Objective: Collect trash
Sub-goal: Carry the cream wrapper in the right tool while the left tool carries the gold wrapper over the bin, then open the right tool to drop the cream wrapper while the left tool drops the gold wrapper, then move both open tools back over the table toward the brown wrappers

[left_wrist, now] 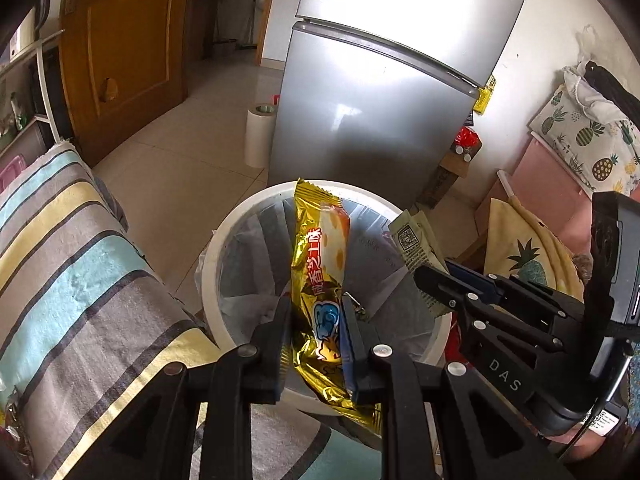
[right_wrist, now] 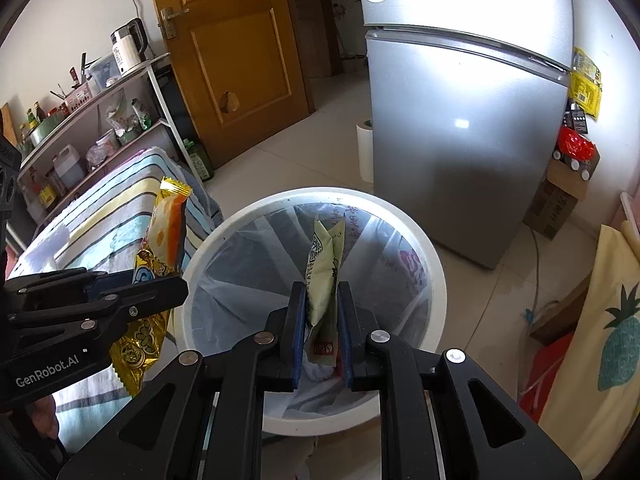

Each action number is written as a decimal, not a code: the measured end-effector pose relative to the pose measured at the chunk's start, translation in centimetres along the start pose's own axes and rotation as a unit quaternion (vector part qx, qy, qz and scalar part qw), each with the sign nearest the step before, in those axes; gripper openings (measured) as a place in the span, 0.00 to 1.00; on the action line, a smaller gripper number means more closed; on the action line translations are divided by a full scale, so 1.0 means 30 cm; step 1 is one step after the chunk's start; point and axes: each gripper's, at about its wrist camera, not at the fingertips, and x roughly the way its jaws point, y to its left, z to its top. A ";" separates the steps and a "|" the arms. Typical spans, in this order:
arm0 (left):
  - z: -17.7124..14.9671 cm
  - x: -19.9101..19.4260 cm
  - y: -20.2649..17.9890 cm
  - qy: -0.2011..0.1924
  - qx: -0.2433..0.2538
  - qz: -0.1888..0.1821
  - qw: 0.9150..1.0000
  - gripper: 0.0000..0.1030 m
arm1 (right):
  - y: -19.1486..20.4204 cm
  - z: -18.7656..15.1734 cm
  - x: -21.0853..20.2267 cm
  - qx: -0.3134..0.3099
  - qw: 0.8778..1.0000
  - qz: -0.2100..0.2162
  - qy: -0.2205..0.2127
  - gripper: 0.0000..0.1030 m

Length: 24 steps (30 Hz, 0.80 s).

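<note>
A silver two-door refrigerator (left_wrist: 384,92) fills the 12 to 1 o'clock part of the left wrist view, with a brown wooden door (left_wrist: 120,52) at 10 o'clock and a pale tiled floor (left_wrist: 180,152) between them. A bed with a striped cover (left_wrist: 80,256) runs along 8 to 9 o'clock. In the right wrist view a white shelf rack (right_wrist: 100,120) at 10 o'clock carries an electric kettle (right_wrist: 128,46), bottles and jars. Pineapple-print fabric (left_wrist: 528,256) sits at 3 o'clock in the left wrist view.

A white round trash bin (left_wrist: 224,236) lined with a clear plastic bag stands on the floor just in front of the refrigerator, beside the bed, at the centre of both views. A white roll (left_wrist: 258,136) stands on the floor at the refrigerator's left edge.

The left hand-held gripper (left_wrist: 316,320) pinches a gold snack wrapper (left_wrist: 320,248) between its blue pads; the wrapper stands upright over the bin's opening in its own view, while from the right wrist view it hangs at 9 o'clock, near the bin's left rim. The right hand-held gripper (right_wrist: 322,316) pinches a pale green wrapper (right_wrist: 326,264) with a QR code, held upright directly above the bin's liner. In the left wrist view this gripper enters at 4 o'clock, its wrapper over the bin's right rim.
</note>
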 end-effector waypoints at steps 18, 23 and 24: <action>-0.017 -0.117 0.072 -0.036 -0.030 0.023 0.999 0.46 | 0.041 0.008 -0.051 0.000 1.000 -0.004 -0.020 0.36; -0.051 -0.216 0.121 -0.057 -0.041 0.049 0.996 0.46 | 0.106 0.019 -0.094 -0.011 0.999 0.010 -0.035 0.36; -0.060 -0.240 0.138 -0.063 -0.046 0.055 0.995 0.46 | 0.121 0.022 -0.100 -0.014 0.999 0.013 -0.038 0.36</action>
